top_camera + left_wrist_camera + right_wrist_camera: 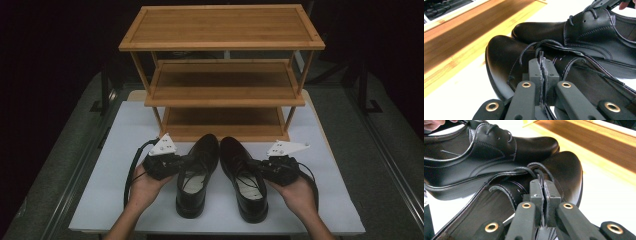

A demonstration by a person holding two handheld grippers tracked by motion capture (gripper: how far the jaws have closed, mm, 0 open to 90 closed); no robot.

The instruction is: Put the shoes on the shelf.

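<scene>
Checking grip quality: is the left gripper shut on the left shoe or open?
Shut: the left gripper pinches the leather edge of the left shoe between closed jaws.

White-topped table seen from above, its surface pale and bare along the near edge and at both sides. A three-tier wooden shoe rack stands at the far half of the table, its lowest shelf just above the tabletop and its legs resting on the surface. Directly in front of the rack, two black leather lace-up shoes lie side by side on their soles, toes toward the rack: the left shoe and the right shoe. Their toe caps are close together, near the rack's lower front rail; the heels are slightly farther apart and point to the near edge.
</scene>
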